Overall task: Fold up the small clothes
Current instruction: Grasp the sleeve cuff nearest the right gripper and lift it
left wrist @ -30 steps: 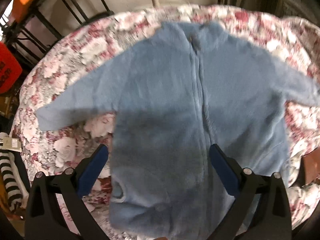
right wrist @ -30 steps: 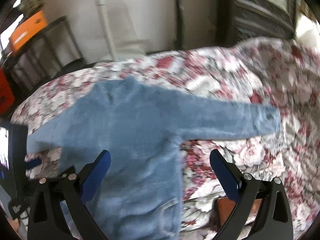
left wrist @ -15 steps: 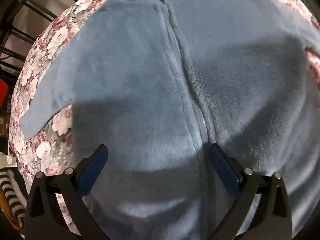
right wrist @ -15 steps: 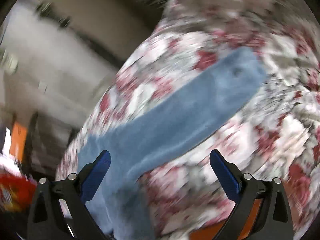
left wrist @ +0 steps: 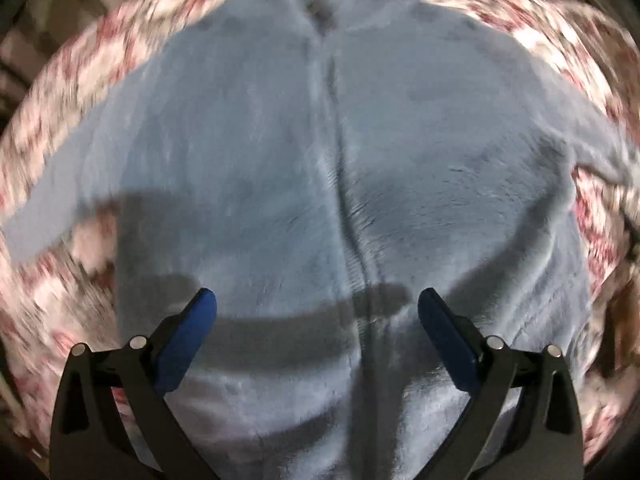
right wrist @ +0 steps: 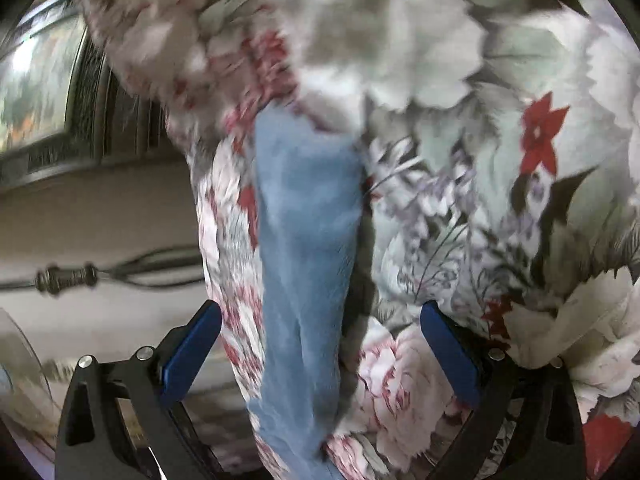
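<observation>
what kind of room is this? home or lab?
Probably a home, likely a bedroom. A blue fleece baby suit lies on a floral bedspread, and dark carved wooden furniture stands against a plain wall behind it.

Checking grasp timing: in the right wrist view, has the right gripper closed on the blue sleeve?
No. The right gripper is wide open, with the sleeve lying loose between its fingers on the floral cover.
</observation>
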The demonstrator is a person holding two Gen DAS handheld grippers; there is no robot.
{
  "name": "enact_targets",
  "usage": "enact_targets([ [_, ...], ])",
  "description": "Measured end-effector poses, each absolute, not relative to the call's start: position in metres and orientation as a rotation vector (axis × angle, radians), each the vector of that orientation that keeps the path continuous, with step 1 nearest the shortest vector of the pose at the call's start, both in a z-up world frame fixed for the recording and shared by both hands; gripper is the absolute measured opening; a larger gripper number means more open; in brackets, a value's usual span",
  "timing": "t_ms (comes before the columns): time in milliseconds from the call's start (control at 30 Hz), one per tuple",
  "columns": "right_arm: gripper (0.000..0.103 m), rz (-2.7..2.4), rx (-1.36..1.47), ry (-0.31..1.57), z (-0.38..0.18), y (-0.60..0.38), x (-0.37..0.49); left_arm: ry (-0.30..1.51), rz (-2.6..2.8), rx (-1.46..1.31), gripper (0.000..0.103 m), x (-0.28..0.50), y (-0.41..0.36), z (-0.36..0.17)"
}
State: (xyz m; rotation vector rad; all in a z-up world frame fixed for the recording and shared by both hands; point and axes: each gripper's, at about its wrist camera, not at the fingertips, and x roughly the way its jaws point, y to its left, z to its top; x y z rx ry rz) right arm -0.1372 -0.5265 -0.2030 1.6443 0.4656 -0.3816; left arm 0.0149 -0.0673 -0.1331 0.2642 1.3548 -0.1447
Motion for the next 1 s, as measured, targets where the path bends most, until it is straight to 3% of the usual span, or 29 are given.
enact_targets([
  [133, 0.100, -0.343, 1.589, 0.581, -0.200, -0.529, -0.126, 1.336, -0.160, 0.362, 0.098, 0.008, -0.080, -0.133],
  [200, 0.088, -0.408, 1.596, 0.526, -0.195, -0.526, -0.137, 1.340, -0.155, 0.359, 0.098, 0.008, -0.079, -0.133],
  [267, 0.063, -0.398, 1.559, 0.493, -0.188, -0.525, -0.136, 1.340, -0.151, 0.339, 0.098, 0.010, -0.075, -0.135],
  [333, 0.058, -0.406, 1.500, 0.560, -0.190, -0.527, -0.128, 1.340, -0.148, 0.315, 0.098, 0.013, -0.072, -0.131],
  [367, 0.052, -0.418, 1.527, 0.547, -0.196, -0.527, -0.131, 1.340, -0.147, 0.308, 0.098, 0.016, -0.068, -0.130],
  [533, 0.042, -0.395, 1.481, 0.490, -0.187, -0.531, -0.126, 1.345, -0.148, 0.304, 0.098, 0.013, -0.070, -0.129],
  [600, 0.026, -0.418, 1.414, 0.502, -0.181, -0.530, -0.119, 1.342, -0.150, 0.310, 0.098, 0.013, -0.070, -0.129],
  [633, 0.012, -0.429, 1.399, 0.500, -0.179, -0.529, -0.117, 1.338, -0.148, 0.314, 0.098, 0.014, -0.069, -0.128],
  [1000, 0.011, -0.344, 1.193, 0.494, -0.102, -0.483, -0.089, 1.287, -0.103, 0.288, 0.098, 0.022, -0.056, -0.106],
])
